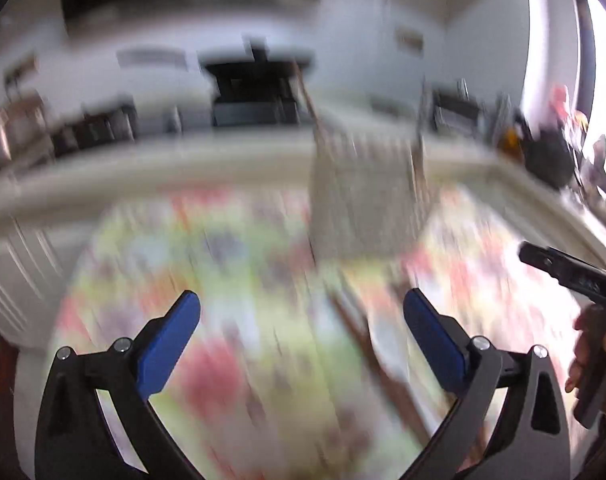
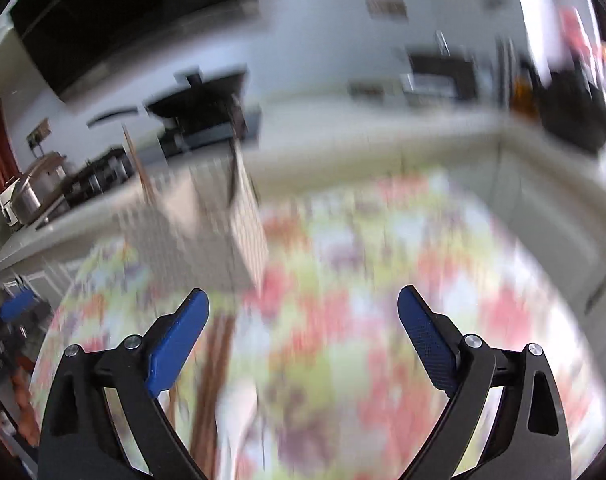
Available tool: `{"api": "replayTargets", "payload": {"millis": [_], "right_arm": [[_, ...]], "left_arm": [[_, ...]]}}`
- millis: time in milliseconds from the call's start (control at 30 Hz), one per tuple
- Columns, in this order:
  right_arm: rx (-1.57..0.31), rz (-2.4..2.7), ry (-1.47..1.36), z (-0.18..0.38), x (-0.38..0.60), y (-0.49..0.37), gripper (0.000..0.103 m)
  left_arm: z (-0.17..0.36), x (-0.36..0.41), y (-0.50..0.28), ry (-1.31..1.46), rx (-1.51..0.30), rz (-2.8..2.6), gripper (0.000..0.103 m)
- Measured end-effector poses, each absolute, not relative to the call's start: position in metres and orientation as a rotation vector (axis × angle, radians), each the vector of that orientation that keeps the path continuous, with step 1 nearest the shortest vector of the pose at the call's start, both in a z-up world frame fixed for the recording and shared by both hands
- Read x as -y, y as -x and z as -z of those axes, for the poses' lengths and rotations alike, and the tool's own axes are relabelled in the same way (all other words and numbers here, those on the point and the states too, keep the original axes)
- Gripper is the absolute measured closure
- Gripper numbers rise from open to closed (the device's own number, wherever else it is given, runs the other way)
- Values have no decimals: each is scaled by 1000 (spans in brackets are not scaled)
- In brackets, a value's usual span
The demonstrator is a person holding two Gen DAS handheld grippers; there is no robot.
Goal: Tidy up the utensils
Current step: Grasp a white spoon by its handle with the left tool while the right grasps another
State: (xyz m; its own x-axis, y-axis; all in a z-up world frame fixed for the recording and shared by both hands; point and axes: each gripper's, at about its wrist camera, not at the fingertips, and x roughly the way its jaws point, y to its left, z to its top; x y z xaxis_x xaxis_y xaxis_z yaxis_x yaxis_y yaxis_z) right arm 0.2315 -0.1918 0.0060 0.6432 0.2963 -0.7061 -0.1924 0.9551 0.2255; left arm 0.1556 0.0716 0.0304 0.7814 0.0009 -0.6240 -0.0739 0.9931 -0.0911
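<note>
Blurred floral tablecloth (image 1: 239,320), smeared mesh utensil holder (image 1: 363,200), indistinct brown utensils (image 2: 211,380).

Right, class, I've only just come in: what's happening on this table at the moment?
A person holds two grippers above a flowery tablecloth. The left gripper and right gripper are both open and hold nothing. A pale slatted holder stands ahead with sticks poking out. Long brown utensils lie on the cloth. Everything is motion-blurred.
</note>
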Motion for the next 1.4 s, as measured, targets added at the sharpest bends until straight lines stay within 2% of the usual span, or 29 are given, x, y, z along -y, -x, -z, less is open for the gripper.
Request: {"api": "replayTargets", "payload": {"millis": [33,67,100,167,267,433,633,700,867,900,1000,1267,1367,1400], "right_arm": [[-880,-294,-137,5,190,-228,14],[-936,-311,-136,15,188,-226,14],[-961,-317,-127,21,187,-223,14],[-966,-312,-124,25,187,-218,14],[-970,-307,-167,24,195,-218,14],[-998,-298,-160,28,197,-216,14],[-1022,-309,-131,32,191,-212,14],[-1038,-330,-127,35,183,-211,14],[-1060,-365,-89,41,159,-211,20],[-1064,-370,-82,42,155,-211,23],[-1060,-367,-83,41,153,-213,26],[-1059,-338,-83,41,168,-215,26],[-1061,-336,-79,41,170,-215,27],[-1061,-338,-76,41,169,-215,27]], "left_arm": [[-20,-68,-152,126,-708,-12,13],[-8,-64,-152,148,-776,35,25],[-1,-61,-154,168,-819,55,41],[12,-59,-160,234,-882,102,61],[21,-54,-166,261,-918,137,63],[32,-36,-181,248,-959,154,77],[31,-31,-190,254,-941,141,79],[27,-34,-193,276,-924,145,65],[24,-36,-205,309,-925,154,51],[24,-35,-207,305,-929,156,51],[25,-31,-217,306,-950,160,51],[33,-21,-238,291,-994,154,53],[33,-19,-243,262,-1012,148,72],[33,-19,-243,261,-1013,151,72]]}}
